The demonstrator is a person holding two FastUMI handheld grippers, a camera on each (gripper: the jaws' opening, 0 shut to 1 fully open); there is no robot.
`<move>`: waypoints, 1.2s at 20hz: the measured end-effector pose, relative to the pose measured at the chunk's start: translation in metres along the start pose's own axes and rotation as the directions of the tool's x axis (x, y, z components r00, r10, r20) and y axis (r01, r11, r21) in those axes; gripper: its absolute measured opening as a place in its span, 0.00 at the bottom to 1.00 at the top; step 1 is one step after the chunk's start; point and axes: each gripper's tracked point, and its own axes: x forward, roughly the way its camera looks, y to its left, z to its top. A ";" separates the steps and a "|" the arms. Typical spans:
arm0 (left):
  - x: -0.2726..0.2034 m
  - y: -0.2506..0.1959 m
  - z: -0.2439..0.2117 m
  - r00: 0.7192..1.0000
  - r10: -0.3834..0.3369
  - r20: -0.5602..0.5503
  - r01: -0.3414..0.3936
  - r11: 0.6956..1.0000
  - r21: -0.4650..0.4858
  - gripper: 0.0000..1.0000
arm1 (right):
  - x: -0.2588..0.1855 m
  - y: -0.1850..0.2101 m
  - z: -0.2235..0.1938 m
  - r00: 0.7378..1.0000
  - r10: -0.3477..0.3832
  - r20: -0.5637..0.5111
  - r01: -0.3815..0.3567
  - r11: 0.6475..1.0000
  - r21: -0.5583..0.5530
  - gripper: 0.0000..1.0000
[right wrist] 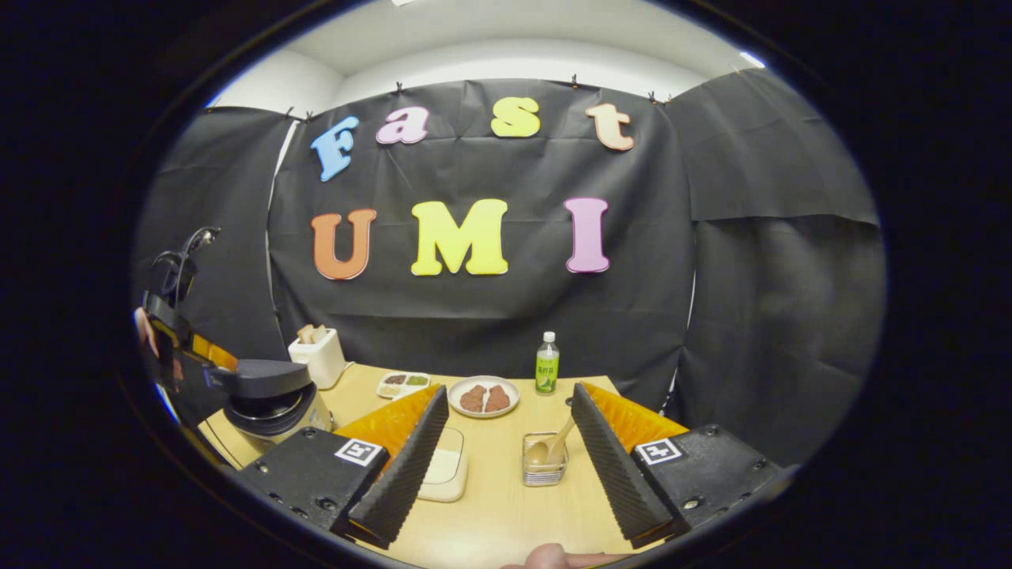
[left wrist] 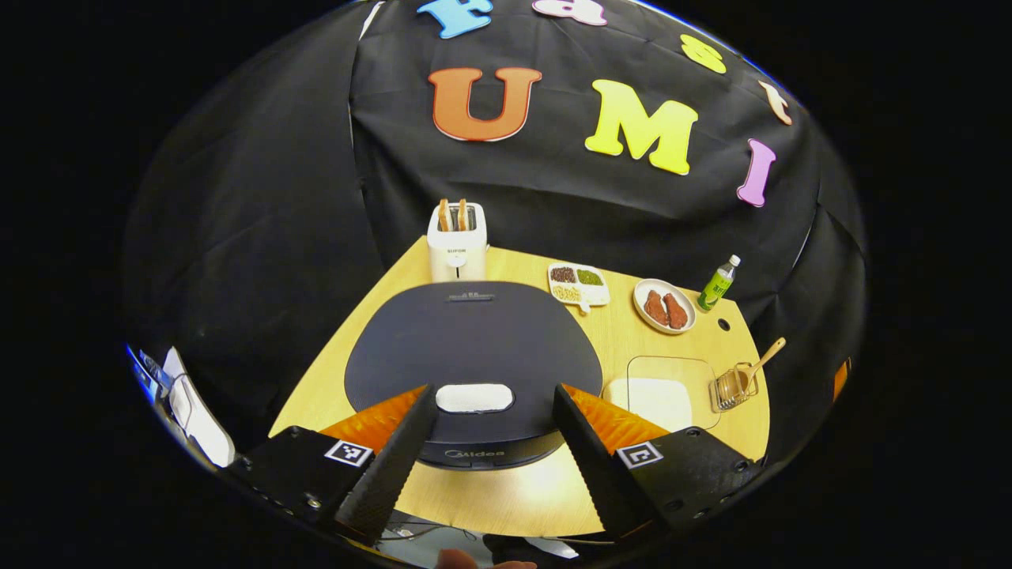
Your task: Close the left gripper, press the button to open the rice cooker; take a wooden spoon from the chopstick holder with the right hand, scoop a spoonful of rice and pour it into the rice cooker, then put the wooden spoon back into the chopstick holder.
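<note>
Left gripper view: left gripper (left wrist: 494, 431) spread over closed rice cooker (left wrist: 473, 356), frame centre; right gripper (right wrist: 506, 442) spread, empty; wooden spoon (right wrist: 553, 447) in chopstick holder (right wrist: 544, 469), lower centre; likely light, stiff; best gripped by handle.

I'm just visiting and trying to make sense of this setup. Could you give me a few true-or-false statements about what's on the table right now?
1. The rice cooker's lid is shut. True.
2. The wooden spoon lies loose on the table. False: it stands in the chopstick holder.
3. The left gripper's fingers are closed together. False: they stand wide apart, with the cooker's white button between them in the left gripper view.
4. A green bottle stands at the back of the table. True.
5. The right gripper holds the spoon. False: its fingers are open and touch nothing.
6. A toaster stands behind the cooker. True.
</note>
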 end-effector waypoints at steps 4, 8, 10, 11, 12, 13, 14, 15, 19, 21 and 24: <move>0.013 0.006 -0.032 0.998 -0.004 -0.068 0.003 1.000 -0.010 0.97 | 0.003 0.001 0.008 1.000 0.004 0.007 -0.004 1.000 -0.025 0.99; 0.018 0.007 -0.039 0.997 0.011 -0.082 -0.013 1.000 -0.027 0.96 | 0.009 0.006 0.010 1.000 0.017 0.008 -0.016 0.999 -0.027 1.00; 0.021 0.007 -0.040 0.996 0.018 -0.082 -0.020 0.999 -0.025 0.95 | 0.013 0.009 0.009 1.000 0.026 0.004 -0.026 0.999 -0.022 1.00; 0.020 0.009 -0.042 0.997 0.028 -0.078 -0.029 0.999 -0.021 0.95 | 0.016 0.011 0.007 0.999 0.034 -0.001 -0.034 0.999 -0.021 1.00; 0.021 0.009 -0.045 0.996 0.039 -0.076 -0.039 0.999 -0.007 0.96 | 0.017 0.014 0.005 0.999 0.044 -0.006 -0.044 0.999 -0.022 1.00; 0.023 0.009 -0.050 0.996 0.051 -0.077 -0.050 0.999 0.013 0.96 | 0.020 0.015 0.005 0.999 0.049 -0.006 -0.049 0.999 -0.023 1.00; 0.025 0.010 -0.056 0.995 0.062 -0.083 -0.061 0.998 0.019 0.96 | 0.023 0.016 0.005 0.999 0.054 -0.006 -0.054 0.998 -0.021 0.99; 0.025 0.008 -0.049 0.996 0.068 -0.049 -0.068 0.998 0.002 0.96 | 0.026 0.017 0.005 0.998 0.061 -0.007 -0.061 0.998 -0.014 1.00; 0.028 0.010 -0.047 0.995 0.101 -0.017 -0.102 0.995 -0.024 0.97 | 0.042 0.011 0.000 0.997 0.071 -0.020 -0.071 0.997 -0.001 1.00; 0.028 0.011 -0.043 0.991 0.134 0.017 -0.133 0.990 -0.039 0.95 | 0.054 -0.002 -0.007 0.998 0.050 -0.037 -0.050 0.999 0.003 1.00; 0.031 0.009 -0.040 0.982 0.180 0.066 -0.176 0.983 -0.055 0.95 | 0.068 -0.014 -0.011 0.997 0.063 -0.041 -0.061 0.998 0.032 0.99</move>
